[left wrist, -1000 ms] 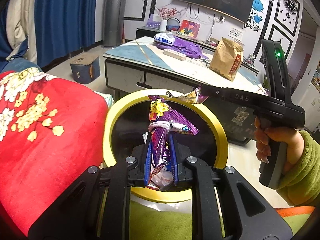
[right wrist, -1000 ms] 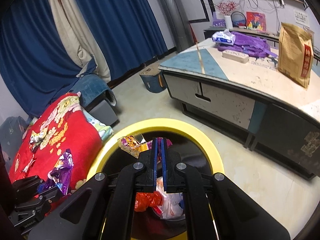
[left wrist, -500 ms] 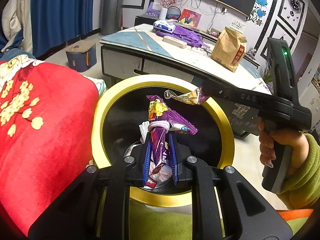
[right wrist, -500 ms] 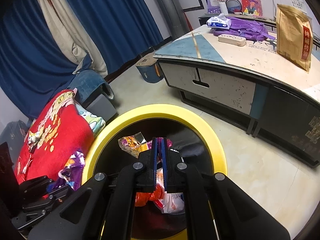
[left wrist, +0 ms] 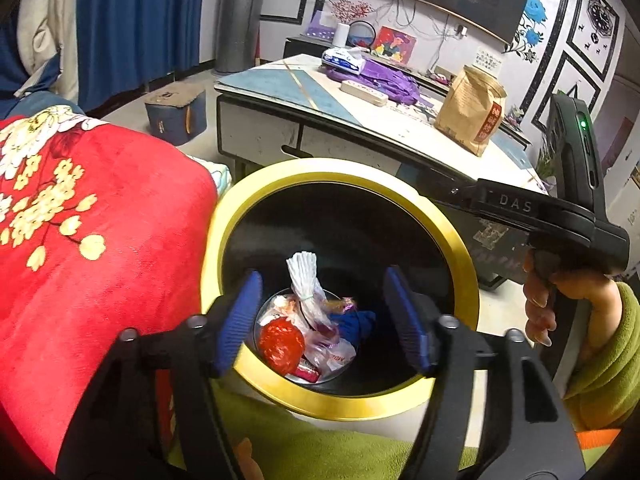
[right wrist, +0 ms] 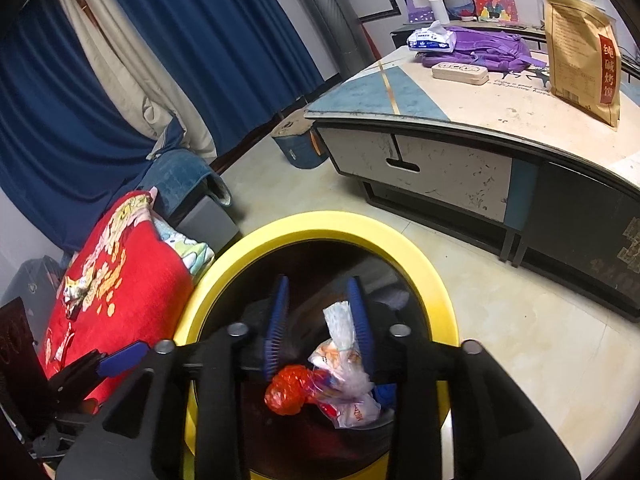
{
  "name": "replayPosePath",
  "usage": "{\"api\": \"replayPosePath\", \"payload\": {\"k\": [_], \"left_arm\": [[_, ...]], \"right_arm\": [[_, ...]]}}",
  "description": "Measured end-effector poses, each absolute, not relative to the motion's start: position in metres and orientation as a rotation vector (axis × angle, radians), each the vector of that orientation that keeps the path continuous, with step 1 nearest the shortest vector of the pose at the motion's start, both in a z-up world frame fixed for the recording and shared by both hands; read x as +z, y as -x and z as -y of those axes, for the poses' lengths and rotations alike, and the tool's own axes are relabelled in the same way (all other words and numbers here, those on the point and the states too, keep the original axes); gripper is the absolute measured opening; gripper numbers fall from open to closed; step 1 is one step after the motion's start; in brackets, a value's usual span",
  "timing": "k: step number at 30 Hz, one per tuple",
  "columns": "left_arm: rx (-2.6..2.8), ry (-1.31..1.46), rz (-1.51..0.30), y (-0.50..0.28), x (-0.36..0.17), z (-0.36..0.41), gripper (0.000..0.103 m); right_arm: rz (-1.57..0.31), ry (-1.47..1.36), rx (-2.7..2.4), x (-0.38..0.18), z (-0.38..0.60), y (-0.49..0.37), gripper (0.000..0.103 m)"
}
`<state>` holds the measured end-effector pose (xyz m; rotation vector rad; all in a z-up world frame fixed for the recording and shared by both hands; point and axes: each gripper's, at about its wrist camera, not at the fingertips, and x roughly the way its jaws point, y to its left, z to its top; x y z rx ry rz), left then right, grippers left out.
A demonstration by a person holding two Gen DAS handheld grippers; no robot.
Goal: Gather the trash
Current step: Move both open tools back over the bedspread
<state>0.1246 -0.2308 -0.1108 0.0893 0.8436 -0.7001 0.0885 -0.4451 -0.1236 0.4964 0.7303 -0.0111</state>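
A black trash bin with a yellow rim [left wrist: 448,216] [right wrist: 420,264] stands on the floor below both grippers. Inside lie a knotted white plastic bag [left wrist: 308,300] [right wrist: 344,360], a red crumpled bag [left wrist: 280,342] [right wrist: 286,394] and other wrappers. My left gripper [left wrist: 320,292] is open and empty above the bin's mouth. My right gripper [right wrist: 318,300] is open and empty above the bin too; its body shows in the left wrist view [left wrist: 560,208]. A crumpled wrapper [right wrist: 76,292] lies on the red blanket [right wrist: 120,280].
A red flowered blanket [left wrist: 80,240] lies left of the bin. A low table [right wrist: 480,112] beyond it carries a brown paper bag [right wrist: 580,56], a purple cloth [right wrist: 480,52] and a tissue pack [right wrist: 432,38]. A blue box [left wrist: 176,114] stands on the floor.
Both grippers have opened. The purple wrapper left my left gripper and the gold wrapper left my right gripper; both dropped into the bin.
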Motion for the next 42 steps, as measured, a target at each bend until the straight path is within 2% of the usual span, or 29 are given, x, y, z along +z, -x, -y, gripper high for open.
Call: {"api": "replayPosePath", "payload": {"k": [3, 4, 6, 9, 17, 42], "left_arm": [[-0.689, -0.082, -0.831, -0.124, -0.107, 0.226, 0.075], [-0.686, -0.079, -0.826, -0.123, -0.106, 0.225, 0.084], [-0.679, -0.064, -0.813, -0.123, -0.101, 0.222, 0.092], [-0.664, -0.047, -0.787, -0.123, -0.096, 0.215, 0.092], [-0.606, -0.047, -0.713, -0.116, -0.079, 0.199, 0.092], [-0.292, 0.092, -0.567, -0.114, -0.034, 0.096, 0.092]], "right_arm": [[-0.719, -0.492, -0.019, -0.121, 0.445, -0.087, 0.042], [-0.715, -0.487, -0.023, -0.120, 0.445, -0.087, 0.042], [-0.703, -0.472, -0.027, -0.116, 0.443, -0.086, 0.049], [-0.681, -0.444, -0.039, -0.111, 0.439, -0.084, 0.058], [-0.629, -0.368, -0.032, -0.094, 0.425, -0.080, 0.067], [-0.605, -0.206, 0.184, -0.053, 0.334, -0.088, 0.070]]}}
